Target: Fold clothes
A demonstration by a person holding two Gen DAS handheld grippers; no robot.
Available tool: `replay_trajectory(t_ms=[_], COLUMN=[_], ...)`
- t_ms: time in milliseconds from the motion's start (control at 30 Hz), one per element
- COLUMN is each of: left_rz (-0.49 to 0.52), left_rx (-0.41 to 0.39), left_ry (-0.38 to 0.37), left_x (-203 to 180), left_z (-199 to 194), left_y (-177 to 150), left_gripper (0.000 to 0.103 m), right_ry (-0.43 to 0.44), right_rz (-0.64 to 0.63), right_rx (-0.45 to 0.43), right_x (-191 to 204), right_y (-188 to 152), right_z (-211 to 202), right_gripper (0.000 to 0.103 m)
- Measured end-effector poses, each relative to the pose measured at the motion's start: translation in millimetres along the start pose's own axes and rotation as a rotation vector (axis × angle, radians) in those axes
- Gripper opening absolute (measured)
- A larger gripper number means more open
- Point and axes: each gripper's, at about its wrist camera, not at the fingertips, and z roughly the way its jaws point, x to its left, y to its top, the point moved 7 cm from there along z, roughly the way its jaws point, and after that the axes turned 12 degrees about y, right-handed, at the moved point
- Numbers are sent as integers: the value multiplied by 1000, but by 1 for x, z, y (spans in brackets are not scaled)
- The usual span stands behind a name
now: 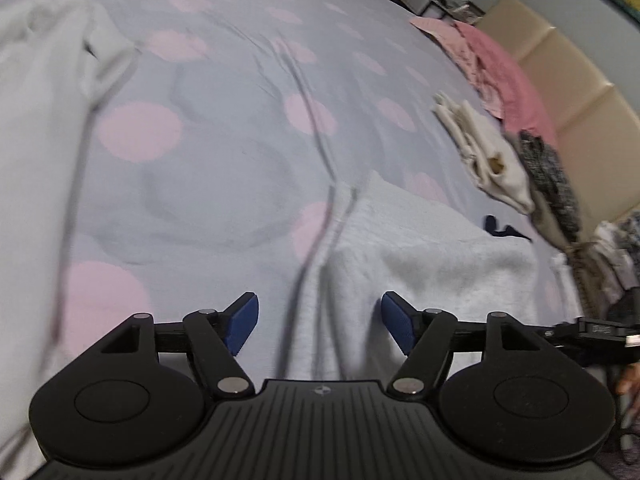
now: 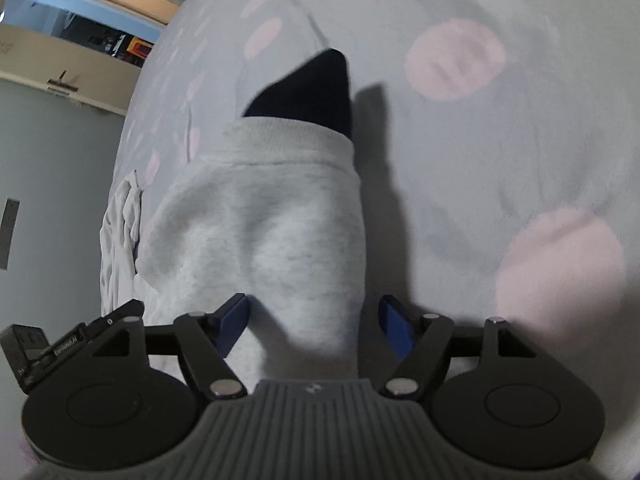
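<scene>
Garment: light grey fleece sweatshirt (image 2: 264, 232), laid on the bedspread (image 1: 224, 128) with pink dots. Ribbed hem band (image 2: 288, 142) at the far end in the right wrist view, with a dark navy piece (image 2: 316, 88) protruding beyond it; separate item or lining, not determinable.

Handling, as judged: soft, limp, light, thick-piled. No stiffness to hold a shape; expect sag and drape once lifted. Low slip against the bedspread, so dragging likely to bunch both fabrics. Not fragile.

Grip points, as judged: doubled edges and ribbed bands offer the firmest bite. Pinch near the corners of the hem band or along the side edge (image 1: 340, 216), taking every layer between the pads. Avoid the middle of the panel: a single layer would lift alone.

Orientation: in the right wrist view, long axis running away from the gripper, hem end farthest. In the left wrist view, garment (image 1: 432, 260) lying to the right of centre, its edge running away from the camera.

Tool state: left gripper (image 1: 320, 322) released, 2 blue pads spread, nothing between them, above the garment edge. Right gripper (image 2: 314, 326) released, pads spread, straddling the near end of the garment without clamping it.

Fold stage: not determinable; layers partly bunched.

Other clothes (image 1: 492, 92) stacked along the far bed edge.
</scene>
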Motion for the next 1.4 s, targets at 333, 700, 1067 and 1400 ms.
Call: replay_trajectory(t_ms=[333, 700, 1067, 1400], left_rz=[26, 29, 84, 81], left_rx=[106, 167, 58, -116], left_ry=[-67, -107, -29, -33], left_x=[-6, -28, -43, -59], left_z=[39, 62, 35, -24], left_y=[7, 11, 7, 6], left_gripper=[73, 59, 22, 19], right_ry=[21, 28, 2, 70], right_rz=[-14, -29, -106, -181], right_rx=[27, 32, -28, -120], right_x=[-2, -3, 13, 47], right_y=[6, 5, 1, 0], right_z=[9, 17, 6, -37], right_gripper=[80, 79, 44, 32])
